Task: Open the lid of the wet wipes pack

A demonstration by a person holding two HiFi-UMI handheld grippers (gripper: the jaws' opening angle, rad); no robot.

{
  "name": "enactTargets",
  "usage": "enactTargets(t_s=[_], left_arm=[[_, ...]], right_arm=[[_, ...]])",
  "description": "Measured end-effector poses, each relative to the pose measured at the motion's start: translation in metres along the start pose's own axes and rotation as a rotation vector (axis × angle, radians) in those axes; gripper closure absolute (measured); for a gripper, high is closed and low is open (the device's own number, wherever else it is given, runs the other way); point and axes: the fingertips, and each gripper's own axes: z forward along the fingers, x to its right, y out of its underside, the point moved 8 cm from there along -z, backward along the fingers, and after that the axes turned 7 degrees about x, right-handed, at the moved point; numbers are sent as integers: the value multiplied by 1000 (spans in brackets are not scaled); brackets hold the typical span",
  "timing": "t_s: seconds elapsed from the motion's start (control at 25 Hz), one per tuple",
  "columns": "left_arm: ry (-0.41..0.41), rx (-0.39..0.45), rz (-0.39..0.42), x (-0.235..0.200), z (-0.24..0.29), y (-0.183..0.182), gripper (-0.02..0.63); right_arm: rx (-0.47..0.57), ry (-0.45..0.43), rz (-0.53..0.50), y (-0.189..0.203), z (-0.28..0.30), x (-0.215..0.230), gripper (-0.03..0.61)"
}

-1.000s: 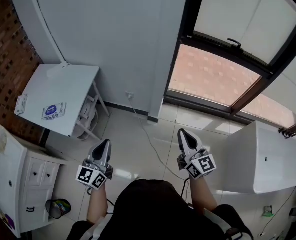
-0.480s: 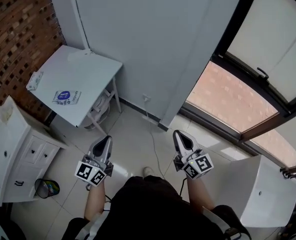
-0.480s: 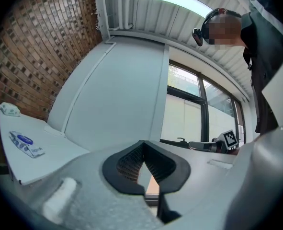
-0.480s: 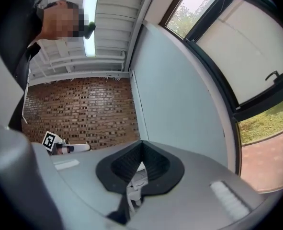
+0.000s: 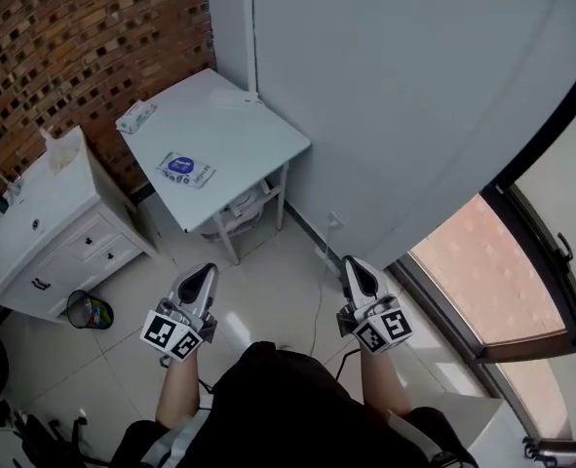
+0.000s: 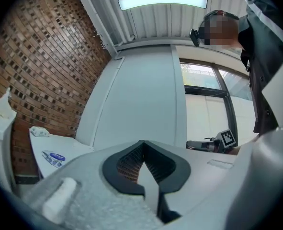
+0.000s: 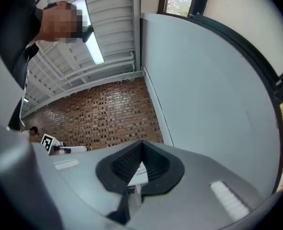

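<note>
On floor [image 5: 268, 281], bin [image 5: 91, 311] — head view alone; left gripper [image 5: 205, 273], right gripper [image 5: 353, 263] fingers [image 7: 126, 163] pressed together.

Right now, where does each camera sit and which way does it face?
Head view: on the person's head, looking steeply down at white table and wet wipes pack; forearms, left tongs and right tongs show.
Left gripper view: on the left tongs, facing the brick wall; its shut jaws show.
Right gripper view: on the right tongs, facing that wall too; shut jaws.
Shared: head and left views show the pack.
</note>
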Motion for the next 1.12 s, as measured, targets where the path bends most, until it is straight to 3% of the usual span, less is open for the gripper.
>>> enactTargets(t_s=[0.32,0.52,0.76,1.12], left_arm=[[-209,-1,36,-2,-42,-4,612],[-302,-1,57,-12,-71,-13,612],[-323,74,49,-41,-103,-31,612],[-294,129,31,-110,-131,-52,612]], right_arm=[[-63,-167,68,27,51,8,575],[-99,-274,116,48,82,-15,575],[-138,-375,83,61,125,-56,577],[-124,-404,17,65,188,-112,575]])
